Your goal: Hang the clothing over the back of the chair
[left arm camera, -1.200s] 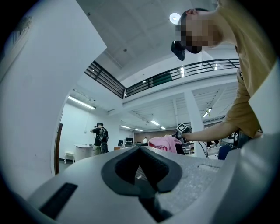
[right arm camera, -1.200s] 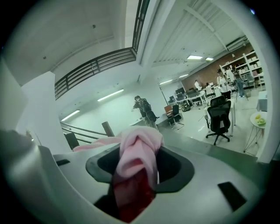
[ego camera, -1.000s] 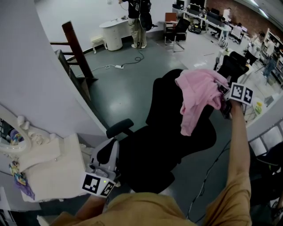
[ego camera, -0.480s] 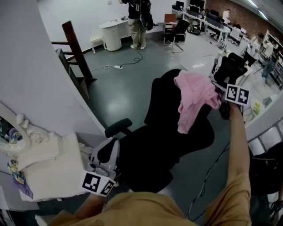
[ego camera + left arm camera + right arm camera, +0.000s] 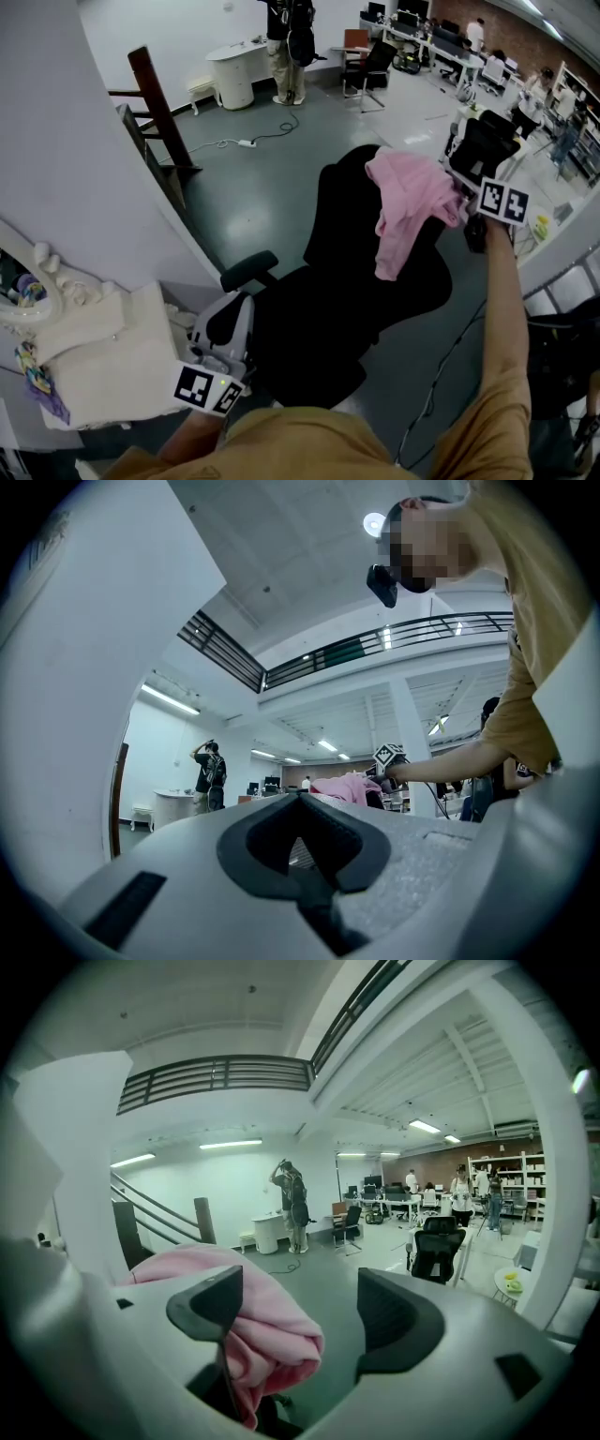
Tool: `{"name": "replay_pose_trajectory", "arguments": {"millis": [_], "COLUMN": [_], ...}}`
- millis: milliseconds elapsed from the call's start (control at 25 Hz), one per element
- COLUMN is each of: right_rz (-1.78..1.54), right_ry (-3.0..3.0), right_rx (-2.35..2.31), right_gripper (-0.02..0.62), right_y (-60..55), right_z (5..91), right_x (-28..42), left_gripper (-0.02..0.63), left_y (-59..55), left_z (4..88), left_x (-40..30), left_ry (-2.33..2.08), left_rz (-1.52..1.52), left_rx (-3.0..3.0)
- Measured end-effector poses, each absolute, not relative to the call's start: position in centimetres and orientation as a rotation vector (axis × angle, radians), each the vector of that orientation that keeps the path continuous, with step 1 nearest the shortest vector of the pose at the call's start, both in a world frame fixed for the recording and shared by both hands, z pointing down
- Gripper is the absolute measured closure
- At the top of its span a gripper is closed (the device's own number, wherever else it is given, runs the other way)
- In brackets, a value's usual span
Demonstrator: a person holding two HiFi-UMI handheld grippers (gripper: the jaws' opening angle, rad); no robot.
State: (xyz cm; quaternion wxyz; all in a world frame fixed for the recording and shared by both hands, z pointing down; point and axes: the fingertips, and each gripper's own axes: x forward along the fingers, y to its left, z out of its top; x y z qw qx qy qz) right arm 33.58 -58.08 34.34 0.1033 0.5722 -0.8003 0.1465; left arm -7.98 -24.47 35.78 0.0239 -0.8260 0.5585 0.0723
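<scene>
A pink garment [image 5: 408,202] lies draped over the top of the black office chair's backrest [image 5: 342,220], with a fold hanging down its front. My right gripper [image 5: 466,194] sits just right of the garment, at the top of the chair back. In the right gripper view the right gripper [image 5: 305,1307] is open. Its jaws have just been opening wide, then eased in slightly. The pink garment [image 5: 267,1335] bunches by the left jaw, and neither pad presses it. My left gripper [image 5: 236,302] hovers low by the chair's armrest [image 5: 251,270]. The left gripper [image 5: 302,803] is shut and holds nothing.
A white ornate table [image 5: 103,361] stands at the lower left, beside the curved white wall. A dark wooden stair rail [image 5: 155,98] rises behind it. A person [image 5: 286,42] stands far off by a white round counter [image 5: 234,70]. A power strip [image 5: 249,142] lies on the floor. Another black chair [image 5: 487,141] stands behind my right gripper.
My right gripper has let go of the pink garment and eased back a little. The garment now rests on the chair back by itself. The left gripper has not moved.
</scene>
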Motion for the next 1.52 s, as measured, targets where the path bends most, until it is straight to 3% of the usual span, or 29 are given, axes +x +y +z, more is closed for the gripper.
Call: {"name": "replay_pose_trajectory", "arguments": {"millis": [560, 1240, 1520], "right_rz": [0.353, 0.475, 0.444], "right_ry": [-2.420, -2.357, -2.320], "right_rx": [1.829, 2.015, 2.119], "right_gripper": [0.361, 0.479, 0.588], "right_y": [-52.5, -40.4, -34.0], "right_z": [31.7, 36.2, 37.5], "right_x": [34.8, 34.7, 34.9], "left_gripper": [0.603, 0.601, 0.601], "left_y": [-22.0, -17.5, -16.5], "left_z": [35.8, 35.5, 35.2], "left_x": [-8.5, -9.7, -9.9], "left_ry": [1.681, 1.564, 1.495], "left_rz": [0.233, 0.287, 0.299], "left_rx": [-2.576, -2.655, -2.689]}}
